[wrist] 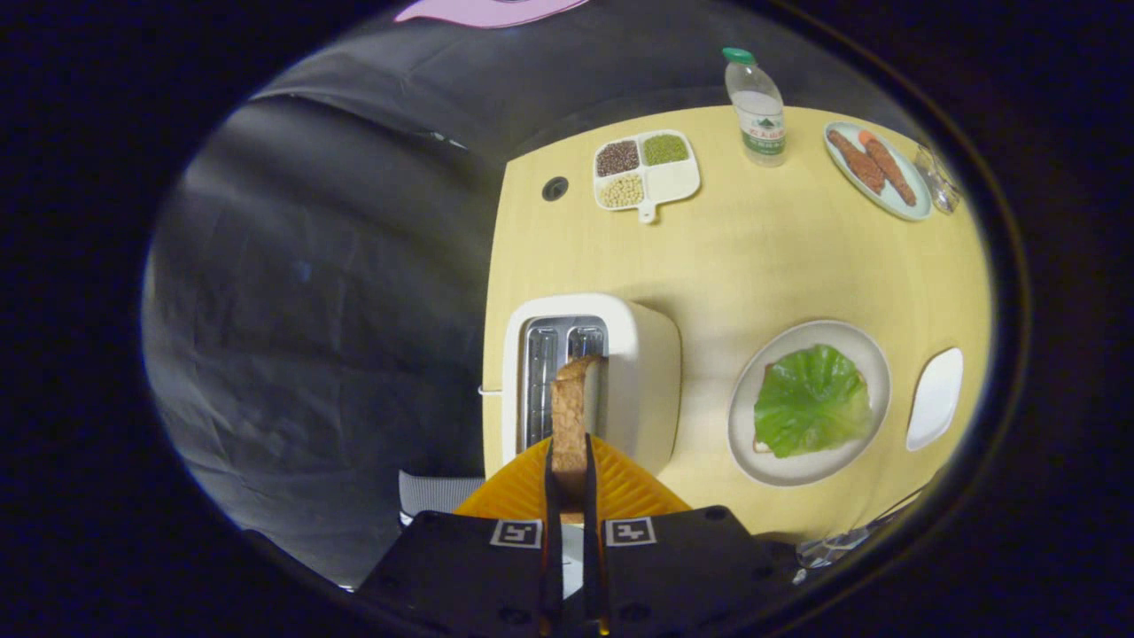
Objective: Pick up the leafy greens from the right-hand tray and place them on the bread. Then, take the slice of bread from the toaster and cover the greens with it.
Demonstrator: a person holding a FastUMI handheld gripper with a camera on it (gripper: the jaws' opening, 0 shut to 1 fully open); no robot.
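The fingers [568, 465] are clenched on the slice of bread [571, 416], one on each broad face, gripping its lower part while the upper part stands up above the toaster [620, 372]. The slice hangs over the toaster's slots, lifted clear or nearly clear of them; whether its bottom edge is free of the slot I cannot tell.

To the right of the toaster, on the pale worktop [753, 257], sits a round plate [873, 354] carrying the leafy greens [811, 400], which lie spread over the lower bread [760, 445]; only a corner of that bread peeks out. So the first half of the task looks done, and the covering slice is in hand.

The toast is likely light, dry and stiff, yet brittle: it should hold its shape in a flat-face pinch but could crumble or snap if squeezed hard or knocked against the toaster's rim. The hold low on the faces seems sound. The leaf is soft and springy, so the slice may rock once laid down.

Beyond the plate lies a small white tray [935, 399]. Farther from the toaster stand a divided dish of grains [645, 168], a water bottle [756, 106] and a plate of sausages [877, 168].
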